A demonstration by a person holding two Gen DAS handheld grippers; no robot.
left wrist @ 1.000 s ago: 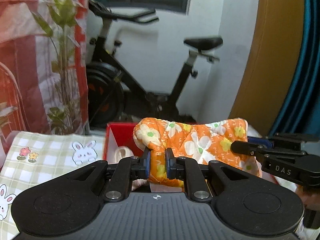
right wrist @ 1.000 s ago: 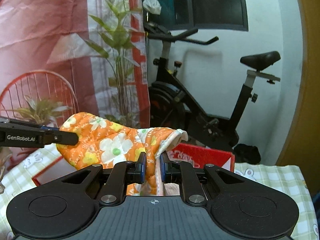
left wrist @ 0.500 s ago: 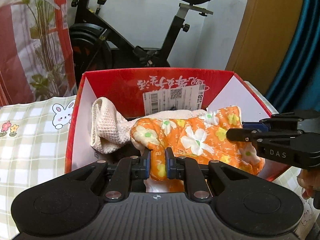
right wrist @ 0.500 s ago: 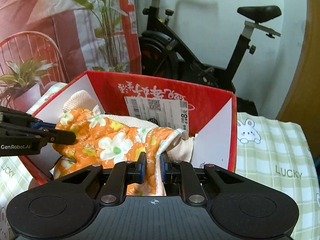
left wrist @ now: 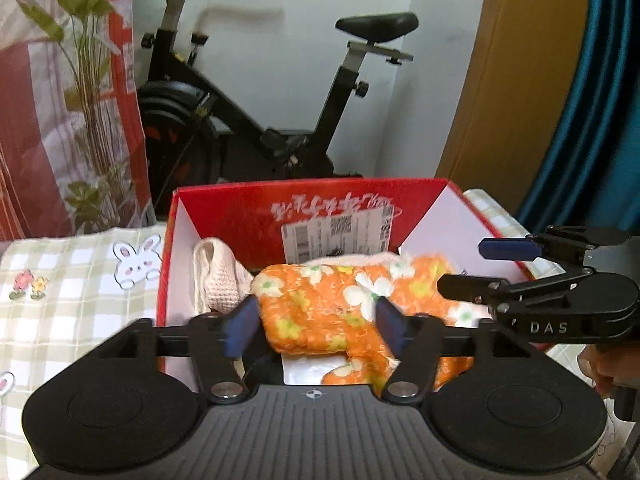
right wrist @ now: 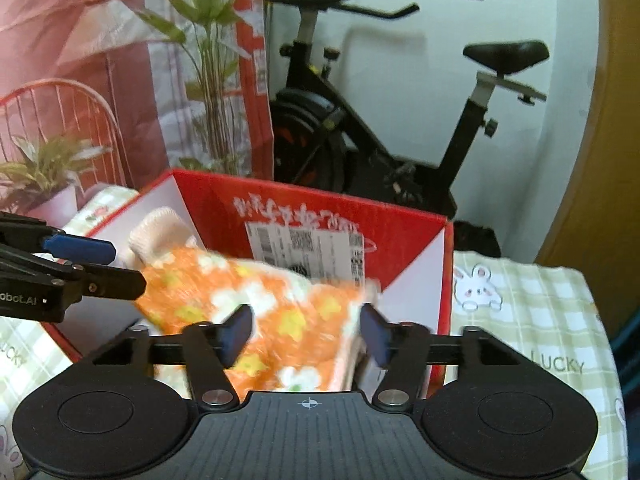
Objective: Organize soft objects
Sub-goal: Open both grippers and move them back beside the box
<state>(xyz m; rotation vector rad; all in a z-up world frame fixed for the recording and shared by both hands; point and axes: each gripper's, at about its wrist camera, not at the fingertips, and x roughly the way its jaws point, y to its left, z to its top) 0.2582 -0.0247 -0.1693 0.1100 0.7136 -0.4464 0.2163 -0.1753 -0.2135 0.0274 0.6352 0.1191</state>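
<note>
The step in hand was judged to be the release of the orange floral cloth (left wrist: 332, 312) into the red cardboard box (left wrist: 224, 208) on the checked desk (left wrist: 80, 264).

**State of the tongs.** The left tongs (left wrist: 318, 322) stood open, their blue pads set apart on either side of the near left end of the cloth, gripping nothing. The right tongs (right wrist: 306, 334) were likewise open, pads wide of the cloth's right end. In the right wrist view the cloth (right wrist: 256, 308) appeared motion-blurred, so whether it was at rest could not be told.

**Position of the cloth.** It lay lengthwise inside the box, across the near half, partly over a cream knitted item (left wrist: 216, 276) at the far left corner. Its near edge hung close to the near box wall, which both tongs bodies hid.

**Recommended procedure.**
1. Keep both tongs fully spread while backing away, so that no pad catches a fold and drags the cloth out.
2. Withdraw upward and toward the near side, clear of the box rim.
3. Withdraw both sides together; a one-sided pull would probably bunch the cloth.
4. Check that no corner drapes over the near wall; if so, nudge it inward with closed tips.

**Risk.** The quilted fabric looked thick and springy and was likely to unfold slightly once released.
</note>
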